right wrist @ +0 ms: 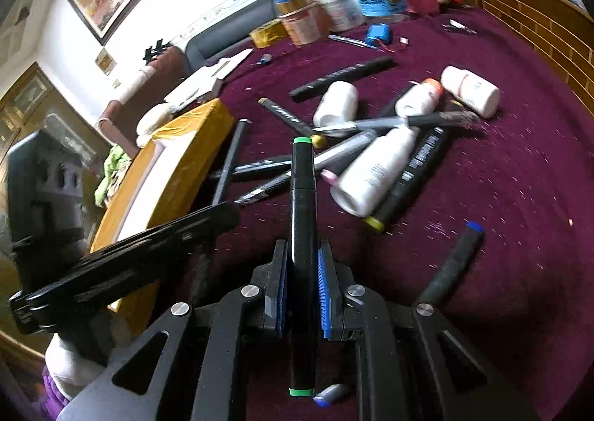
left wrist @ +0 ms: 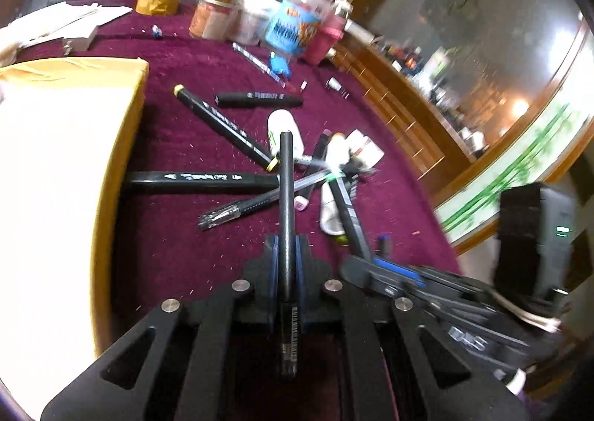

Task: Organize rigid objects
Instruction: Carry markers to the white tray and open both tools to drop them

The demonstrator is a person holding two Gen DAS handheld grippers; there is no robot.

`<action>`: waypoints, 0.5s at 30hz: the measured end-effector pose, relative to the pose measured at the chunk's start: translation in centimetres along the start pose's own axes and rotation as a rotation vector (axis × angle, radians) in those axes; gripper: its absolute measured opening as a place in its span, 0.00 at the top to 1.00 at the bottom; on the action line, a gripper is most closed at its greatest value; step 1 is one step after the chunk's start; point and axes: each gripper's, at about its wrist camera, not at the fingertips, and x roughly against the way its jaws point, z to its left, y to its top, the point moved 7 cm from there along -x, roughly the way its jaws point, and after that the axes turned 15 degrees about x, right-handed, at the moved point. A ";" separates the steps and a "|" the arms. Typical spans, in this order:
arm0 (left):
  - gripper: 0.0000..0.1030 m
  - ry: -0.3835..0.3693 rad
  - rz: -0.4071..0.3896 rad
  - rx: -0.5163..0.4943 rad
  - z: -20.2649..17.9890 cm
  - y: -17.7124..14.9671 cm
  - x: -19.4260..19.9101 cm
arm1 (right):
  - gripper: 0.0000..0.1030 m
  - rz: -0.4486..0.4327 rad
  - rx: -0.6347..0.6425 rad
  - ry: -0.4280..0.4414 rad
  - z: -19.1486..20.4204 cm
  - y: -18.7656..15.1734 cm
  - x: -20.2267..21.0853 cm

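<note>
Left gripper (left wrist: 286,265) closed tight on thin black pen (left wrist: 286,198), fingers (left wrist: 274,261) pressed on both sides, pen pointing far along the fingers, tip over the pile. Right gripper (right wrist: 302,272) clamped on green-capped marker (right wrist: 302,198), blue pads (right wrist: 323,291) touching its barrel, marker running straight away from camera, one green end far, other end near, behind the fingers. Both held above purple bench (left wrist: 185,242). Loose pile on bench mid-scene: black markers (left wrist: 200,178) crossing each other, clear pen (left wrist: 241,211), white bottles (right wrist: 371,172) lying on their sides among them. One blue-tipped marker (right wrist: 456,257) apart, near right in right wrist view. Yellow box (left wrist: 111,146) at left of pile, white inside, just beside markers. Jars and tubs (left wrist: 293,20) clustered at far edge, tape roll (left wrist: 157,1) left of them. Papers (left wrist: 55,23) far left. Right gripper body visible at near right in left wrist view, just beside left gripper.
</note>
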 end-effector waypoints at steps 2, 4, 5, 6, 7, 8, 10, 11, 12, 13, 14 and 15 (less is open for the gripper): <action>0.94 -0.025 -0.021 0.028 0.7 1.1 2.0 | 0.88 -0.004 0.015 0.028 1.2 1.0 0.0; 0.94 -0.034 -0.044 0.067 2.0 2.5 3.6 | 0.88 -0.007 0.024 0.071 2.5 2.2 -0.3; 0.94 -0.033 -0.055 0.097 3.0 3.5 4.3 | 0.88 -0.005 0.028 0.098 3.4 3.0 -0.6; 0.94 -0.023 -0.063 0.119 3.9 4.2 4.7 | 0.87 -0.002 0.030 0.127 4.3 3.9 -1.1; 0.94 -0.002 -0.074 0.149 5.4 5.3 5.2 | 0.87 0.001 0.030 0.151 5.0 4.5 -1.5; 0.94 0.009 -0.079 0.163 6.3 6.0 5.4 | 0.87 0.006 0.031 0.179 6.0 5.3 -2.2; 0.94 0.039 -0.092 0.197 8.5 7.9 5.3 | 0.87 0.020 0.043 0.207 7.9 7.2 -3.9; 0.94 0.043 -0.088 0.210 9.2 8.5 5.1 | 0.87 0.026 0.046 0.210 8.6 7.8 -4.7; 0.94 0.043 -0.080 0.230 10.1 9.1 4.7 | 0.87 0.038 0.047 0.217 9.3 8.4 -5.7; 0.94 0.040 -0.066 0.259 11.1 9.9 4.0 | 0.87 0.054 0.043 0.229 10.0 9.0 -6.8; 0.94 0.037 -0.058 0.273 11.6 10.0 3.4 | 0.87 0.073 0.036 0.234 10.8 9.5 -8.1; 0.94 0.028 -0.049 0.290 12.1 10.4 2.8 | 0.87 0.088 0.033 0.229 11.2 9.9 -9.1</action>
